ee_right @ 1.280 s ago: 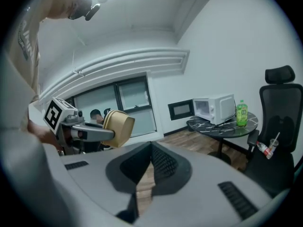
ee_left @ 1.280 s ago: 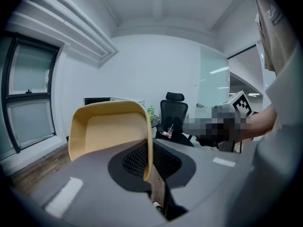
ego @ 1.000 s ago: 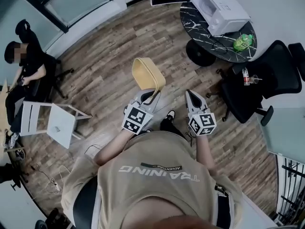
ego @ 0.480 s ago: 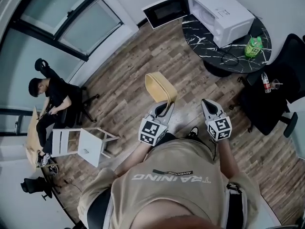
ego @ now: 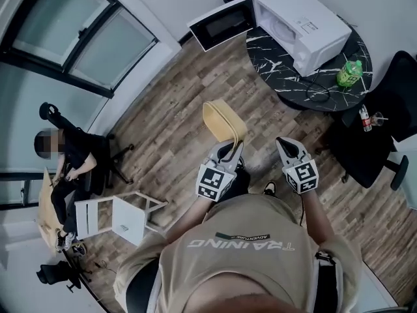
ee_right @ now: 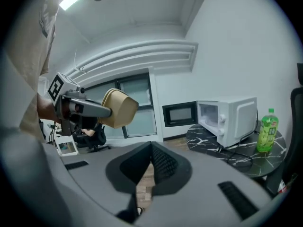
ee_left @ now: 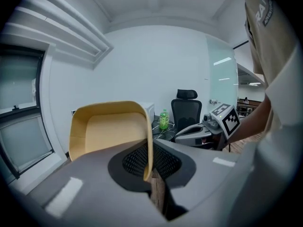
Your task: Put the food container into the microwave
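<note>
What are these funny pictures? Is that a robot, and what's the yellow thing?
No robot: a person holds a grabbing tool in each hand. One picture comes from a camera on the person's head, looking down; the other two come from cameras riding on the tools. The left gripper pinches the wall of a yellow food container. The right gripper is shut and empty. Ahead, an open white microwave stands on a round black table, beside a green bottle.
</note>
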### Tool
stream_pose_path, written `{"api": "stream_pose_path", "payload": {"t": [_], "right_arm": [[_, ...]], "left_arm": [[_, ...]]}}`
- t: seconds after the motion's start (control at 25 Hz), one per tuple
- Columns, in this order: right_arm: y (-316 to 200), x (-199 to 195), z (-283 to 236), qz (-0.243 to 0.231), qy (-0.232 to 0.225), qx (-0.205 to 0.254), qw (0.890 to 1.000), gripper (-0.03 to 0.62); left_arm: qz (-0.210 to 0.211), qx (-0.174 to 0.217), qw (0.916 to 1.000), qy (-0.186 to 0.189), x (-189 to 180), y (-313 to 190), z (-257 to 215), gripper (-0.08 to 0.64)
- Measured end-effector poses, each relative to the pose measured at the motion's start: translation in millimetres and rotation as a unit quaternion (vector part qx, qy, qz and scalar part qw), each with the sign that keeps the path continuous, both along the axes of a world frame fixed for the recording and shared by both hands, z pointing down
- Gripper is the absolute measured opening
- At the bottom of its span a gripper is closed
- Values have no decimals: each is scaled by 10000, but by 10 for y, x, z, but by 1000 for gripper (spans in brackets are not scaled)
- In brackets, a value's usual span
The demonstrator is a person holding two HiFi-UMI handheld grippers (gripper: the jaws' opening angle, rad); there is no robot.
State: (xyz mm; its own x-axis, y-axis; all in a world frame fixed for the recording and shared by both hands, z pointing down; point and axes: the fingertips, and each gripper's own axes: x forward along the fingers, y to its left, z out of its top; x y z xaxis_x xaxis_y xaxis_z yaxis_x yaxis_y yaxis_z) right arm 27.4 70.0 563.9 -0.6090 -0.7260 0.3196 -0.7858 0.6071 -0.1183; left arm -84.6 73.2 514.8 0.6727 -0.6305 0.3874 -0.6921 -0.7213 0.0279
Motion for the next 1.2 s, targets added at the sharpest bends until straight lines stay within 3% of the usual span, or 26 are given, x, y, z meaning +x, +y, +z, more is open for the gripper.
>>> {"api": "stream_pose_path", "payload": {"t": [0.24, 0.36, 0.56, 0.96, 1.2], "right_arm": [[-386, -570, -313, 162, 151, 113, 9997, 9], [-599, -741, -388, 263, 339, 187, 9989, 9], [-849, -943, -368, 540, 285, 126, 9981, 9], [-1435, -799, -336, 1050, -182, -40, 9943, 9], [-2069, -630, -106, 1145, -586, -75, 9917, 9]], "left_arm": [[443, 189, 9987, 136, -350, -524, -63, 17], [703, 243, 9970, 209, -433, -775, -74, 17], [1081, 190, 9936, 252, -553, -1043, 7, 17], [1586, -77, 9871, 201, -463, -1460, 101, 17], [1810, -25, 9834, -158, -331, -2069, 151, 17]]}}
